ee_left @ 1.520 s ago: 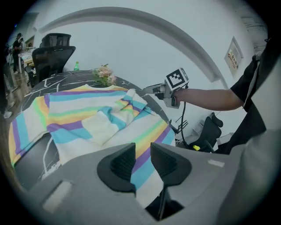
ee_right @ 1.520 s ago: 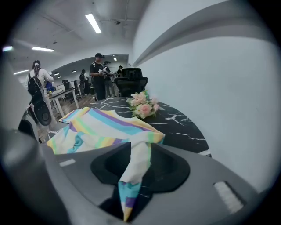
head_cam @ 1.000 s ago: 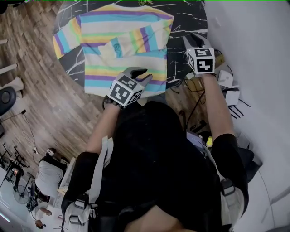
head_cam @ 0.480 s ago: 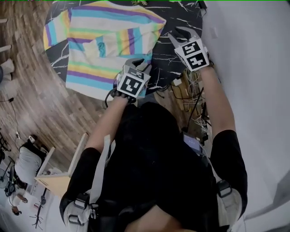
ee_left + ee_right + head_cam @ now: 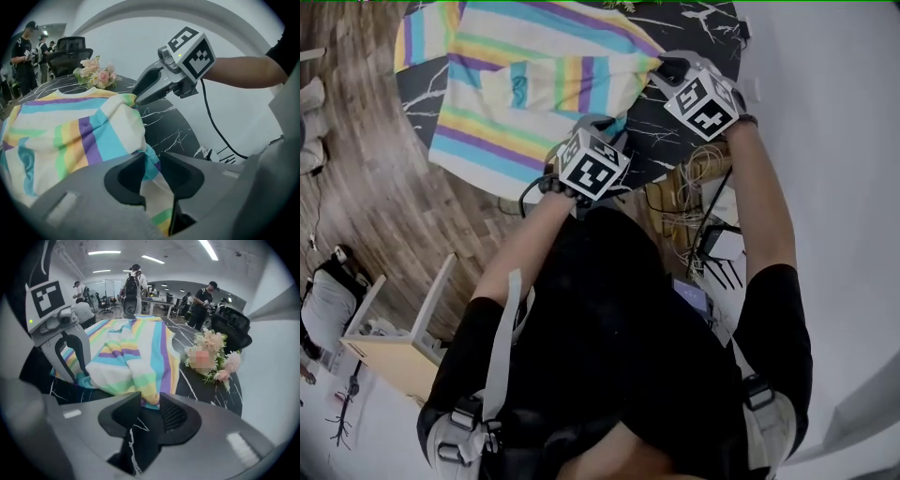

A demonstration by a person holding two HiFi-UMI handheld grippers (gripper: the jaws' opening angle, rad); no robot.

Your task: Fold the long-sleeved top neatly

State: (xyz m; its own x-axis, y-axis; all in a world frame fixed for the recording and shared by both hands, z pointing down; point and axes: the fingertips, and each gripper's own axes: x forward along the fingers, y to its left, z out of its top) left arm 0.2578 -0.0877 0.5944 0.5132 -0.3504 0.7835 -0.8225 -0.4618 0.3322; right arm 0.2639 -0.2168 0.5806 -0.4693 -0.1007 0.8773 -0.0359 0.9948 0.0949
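Note:
A long-sleeved top [image 5: 516, 84] in pastel stripes lies on a black marble table [image 5: 675, 141], one sleeve folded across its front. My left gripper [image 5: 605, 124] is at the top's near right edge. In the left gripper view a fold of striped cloth [image 5: 150, 161] runs between its jaws, which have just been closing and now pinch it. My right gripper [image 5: 659, 67] is farther back on the same edge. It is shut on a corner of the cloth, which rises to its tips [image 5: 136, 98]. In the right gripper view that striped edge [image 5: 149, 397] sits between its jaws.
A bunch of pink flowers [image 5: 211, 355] lies on the table beyond the top. Cables [image 5: 694, 187] hang below the table's near edge. A white wall [image 5: 825, 187] stands at the right and a wooden frame [image 5: 394, 347] on the floor at left. People and office chairs are far behind.
Both grippers have moved forward and down onto the top's right edge. The right gripper has rolled over and come in from the bare table. Cloth now sits in both.

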